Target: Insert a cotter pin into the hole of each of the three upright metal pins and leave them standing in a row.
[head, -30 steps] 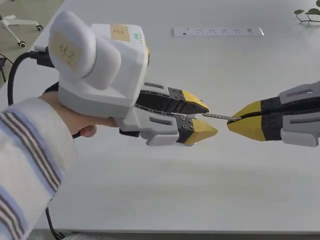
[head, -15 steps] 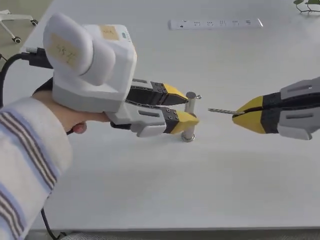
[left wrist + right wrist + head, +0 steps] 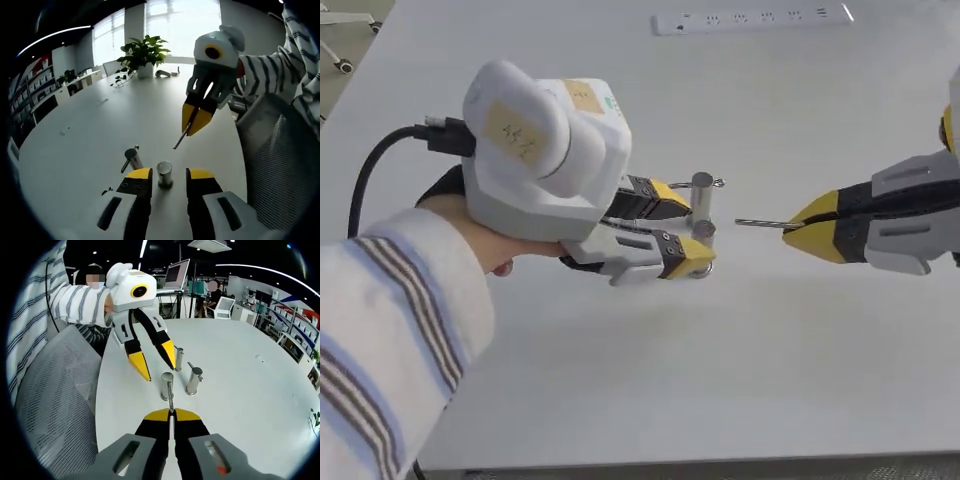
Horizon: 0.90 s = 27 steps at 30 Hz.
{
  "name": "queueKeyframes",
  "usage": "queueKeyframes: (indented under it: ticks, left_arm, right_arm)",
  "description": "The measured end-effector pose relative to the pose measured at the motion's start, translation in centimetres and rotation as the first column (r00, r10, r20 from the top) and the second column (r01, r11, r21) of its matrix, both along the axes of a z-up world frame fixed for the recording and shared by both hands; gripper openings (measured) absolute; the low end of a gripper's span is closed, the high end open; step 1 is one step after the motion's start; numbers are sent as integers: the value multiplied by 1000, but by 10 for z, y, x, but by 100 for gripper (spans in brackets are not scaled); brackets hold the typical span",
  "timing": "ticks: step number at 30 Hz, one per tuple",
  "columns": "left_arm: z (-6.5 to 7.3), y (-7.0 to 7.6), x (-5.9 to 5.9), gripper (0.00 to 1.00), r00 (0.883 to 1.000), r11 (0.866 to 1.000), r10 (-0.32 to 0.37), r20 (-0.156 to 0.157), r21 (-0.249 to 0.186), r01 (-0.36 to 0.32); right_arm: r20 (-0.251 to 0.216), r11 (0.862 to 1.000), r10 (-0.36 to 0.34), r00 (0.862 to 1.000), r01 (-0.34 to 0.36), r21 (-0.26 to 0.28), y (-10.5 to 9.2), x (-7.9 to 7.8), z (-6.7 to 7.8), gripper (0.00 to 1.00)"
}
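Three upright metal pins stand close together on the white table. One pin (image 3: 701, 196) (image 3: 133, 158) (image 3: 194, 380) carries a cotter pin through its top. A bare pin (image 3: 164, 174) (image 3: 705, 230) stands between the jaws of my left gripper (image 3: 695, 236) (image 3: 169, 175) (image 3: 158, 369), which is open and not touching it. The nearest bare pin (image 3: 168, 385) and a third pin (image 3: 178, 359) show in the right gripper view. My right gripper (image 3: 790, 228) (image 3: 170, 413) (image 3: 192, 127) is shut on a cotter pin (image 3: 760, 222) (image 3: 170, 396) (image 3: 180, 140) that points at the pins, a short way off.
A white power strip (image 3: 750, 18) lies at the table's far edge. A small dark piece (image 3: 106, 191) lies on the table left of my left gripper. A mesh chair (image 3: 55, 405) stands beside the table. A potted plant (image 3: 142, 52) sits at the far end.
My left gripper has drawn back from the cotter pin's tip and settled with its jaws on either side of an upright pin. My right gripper keeps its cotter pin, barely moved.
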<state>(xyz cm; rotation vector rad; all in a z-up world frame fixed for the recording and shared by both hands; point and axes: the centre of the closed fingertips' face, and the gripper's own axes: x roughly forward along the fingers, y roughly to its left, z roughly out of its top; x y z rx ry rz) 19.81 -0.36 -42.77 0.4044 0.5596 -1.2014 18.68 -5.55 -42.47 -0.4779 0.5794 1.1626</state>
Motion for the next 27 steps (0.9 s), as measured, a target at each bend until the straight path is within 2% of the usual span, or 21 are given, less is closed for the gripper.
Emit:
queueKeyframes:
  ticks: [2, 6, 14, 16, 21, 27]
  left_arm:
    - [-4, -1, 1, 23, 1000, 1000, -2, 6, 16, 2]
    - [-8, -4, 2, 23, 1000, 1000, -3, -2, 25, 3]
    - [-13, -5, 4, 13, 1000, 999, -1, 3, 45, 1]
    - [-13, -4, 6, 10, 1000, 999, 2, 14, 54, -3]
    - [-13, -3, 6, 10, 1000, 998, -12, 15, 55, 11]
    - [-13, -2, 4, 10, 998, 996, -48, 49, 73, 44]
  right_arm:
    - [-7, 1000, 9, 1000, -9, -9, 0, 0, -5, 0]
    - [-14, 1000, 17, 1000, -17, -13, 1, 1, -10, 0]
    - [-19, 999, 32, 999, -32, -15, 4, 5, -16, 0]
    - [-19, 999, 35, 999, -36, -13, 5, 6, -16, 0]
    - [-16, 999, 52, 999, -52, -10, 7, 8, -17, 0]
    - [-15, 998, 56, 998, -56, -4, 10, 10, -17, 0]
